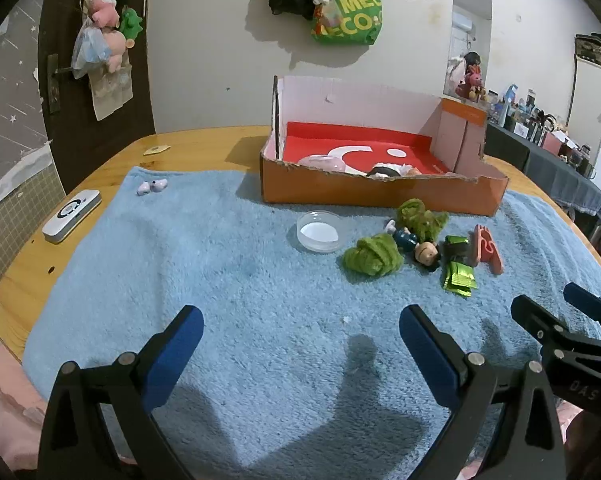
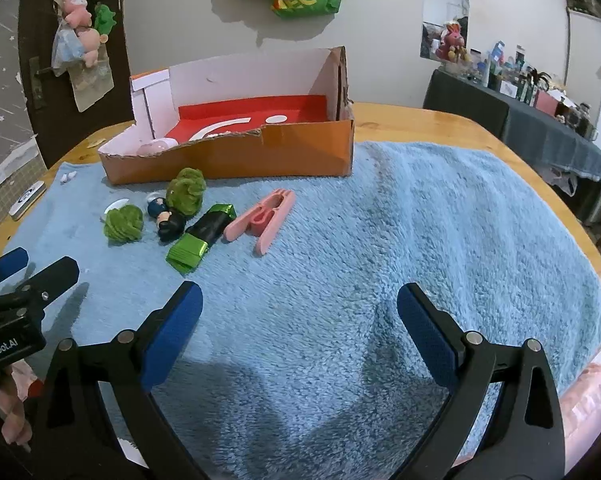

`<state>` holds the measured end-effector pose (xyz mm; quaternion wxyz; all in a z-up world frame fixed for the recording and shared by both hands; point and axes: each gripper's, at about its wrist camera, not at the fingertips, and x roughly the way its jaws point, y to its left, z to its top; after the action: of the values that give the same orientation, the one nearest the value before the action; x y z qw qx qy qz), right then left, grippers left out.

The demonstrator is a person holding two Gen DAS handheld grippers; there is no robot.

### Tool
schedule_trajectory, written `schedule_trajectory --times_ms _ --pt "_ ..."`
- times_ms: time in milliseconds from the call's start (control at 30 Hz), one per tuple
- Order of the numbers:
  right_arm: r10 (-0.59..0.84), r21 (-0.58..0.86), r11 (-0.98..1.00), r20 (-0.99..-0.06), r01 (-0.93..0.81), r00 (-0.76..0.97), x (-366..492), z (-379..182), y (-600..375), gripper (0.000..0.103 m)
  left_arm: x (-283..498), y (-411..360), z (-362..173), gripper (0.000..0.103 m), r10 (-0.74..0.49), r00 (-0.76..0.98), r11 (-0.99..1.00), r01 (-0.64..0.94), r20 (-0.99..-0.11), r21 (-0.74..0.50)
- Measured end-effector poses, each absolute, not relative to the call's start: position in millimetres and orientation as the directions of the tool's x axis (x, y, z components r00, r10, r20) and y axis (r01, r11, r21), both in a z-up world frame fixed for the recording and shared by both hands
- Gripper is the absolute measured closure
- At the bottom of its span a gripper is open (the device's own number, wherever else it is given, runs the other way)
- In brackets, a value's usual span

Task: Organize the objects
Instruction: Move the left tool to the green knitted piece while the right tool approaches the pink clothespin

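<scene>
An orange cardboard box (image 1: 384,194) (image 2: 236,156) with a red floor stands at the back of a blue towel (image 1: 228,280) (image 2: 440,240); a pink item and a small figure lie inside. In front of it lie two green fuzzy balls (image 1: 374,256) (image 2: 123,224), a small doll (image 1: 418,248) (image 2: 166,218), a green foil packet (image 1: 458,274) (image 2: 198,242), a pink clip (image 1: 488,248) (image 2: 266,216) and a clear round lid (image 1: 318,232). My left gripper (image 1: 300,328) is open and empty over the towel's front. My right gripper (image 2: 298,304) is open and empty, right of the left one.
A white remote (image 1: 71,216) lies on the wooden table (image 1: 204,144) at the left. Small pale beads (image 1: 151,187) sit on the towel's far left corner. A wall with hanging bags is behind; a cluttered dark table (image 2: 540,128) stands at the right.
</scene>
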<state>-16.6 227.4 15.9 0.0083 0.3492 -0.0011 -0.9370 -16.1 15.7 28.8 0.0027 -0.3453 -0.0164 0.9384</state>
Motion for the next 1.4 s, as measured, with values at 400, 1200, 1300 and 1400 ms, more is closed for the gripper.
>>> schedule_trajectory --times_ms 400,1200,1300,1400 --pt "-0.012 0.004 -1.0 -0.664 0.012 -0.748 -18 10 228 0.004 -17 16 26 0.003 0.019 -0.757 -0.999 0.004 -0.654 -0.033" --pt "0.004 0.007 -1.0 -0.703 -0.013 -0.712 -74 28 237 0.004 -71 35 28 0.029 0.202 -0.67 -0.978 -0.175 -0.714 -0.113" --pt "-0.006 0.015 -1.0 -0.72 -0.007 -0.694 -83 27 237 0.004 -76 37 27 0.033 0.214 -0.659 -0.975 -0.193 -0.721 -0.113" --pt "-0.016 0.018 -1.0 -0.732 0.004 -0.681 -89 27 236 0.004 -81 36 27 0.039 0.227 -0.647 -0.971 -0.204 -0.728 -0.122"
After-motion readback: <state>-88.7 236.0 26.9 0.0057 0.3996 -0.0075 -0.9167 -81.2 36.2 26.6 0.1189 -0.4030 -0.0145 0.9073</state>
